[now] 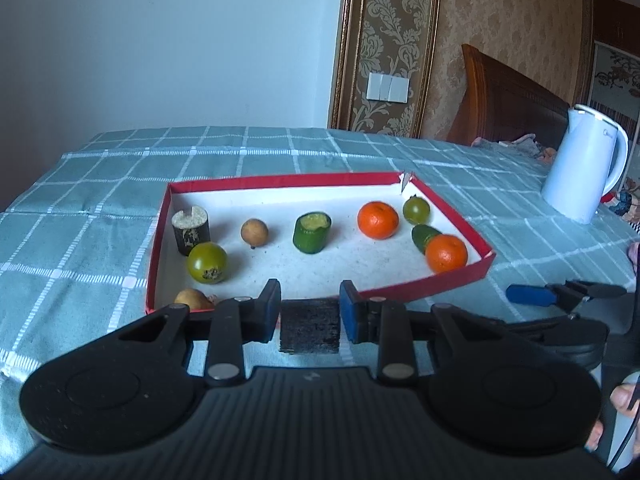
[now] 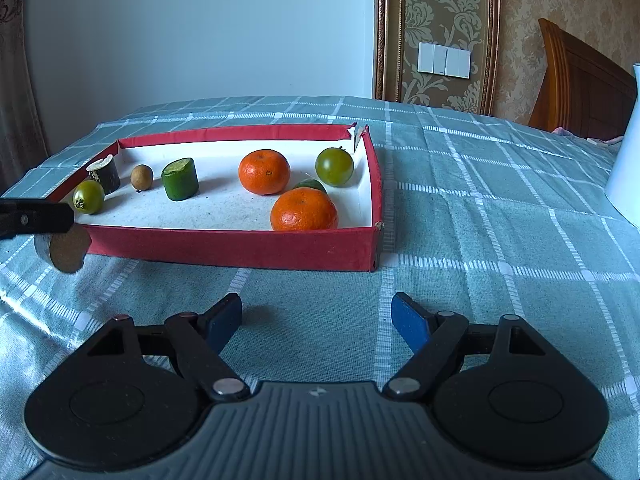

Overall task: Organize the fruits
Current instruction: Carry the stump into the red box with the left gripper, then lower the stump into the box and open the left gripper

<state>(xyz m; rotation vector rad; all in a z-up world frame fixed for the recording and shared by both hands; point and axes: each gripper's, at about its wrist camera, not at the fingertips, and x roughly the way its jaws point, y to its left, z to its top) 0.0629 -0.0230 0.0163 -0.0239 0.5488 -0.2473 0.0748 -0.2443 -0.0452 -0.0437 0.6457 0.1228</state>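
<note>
- The left gripper (image 1: 310, 295) has its jaws clenched on a dark cylinder piece (image 1: 310, 326), which fills the gap between the two pads.
- In the right wrist view the piece (image 2: 64, 252) hangs clear of the desk (image 2: 480, 240), just outside the near wall of the red box (image 2: 240, 246) at the box's near left corner.
- Its pale cut end faces along that near wall, so its long axis appears to run from pad to pad, parallel to the wall.
- The box floor lies straight ahead of the jaws and beyond the wall; the coming move therefore likely carries the piece forward over the rim.
- A similar dark stub (image 1: 191, 234) stands upright at the box's far left corner.
- The right gripper (image 2: 317, 306) has its jaws released and empty, in front of the near wall and farther from the piece than the left.
</note>
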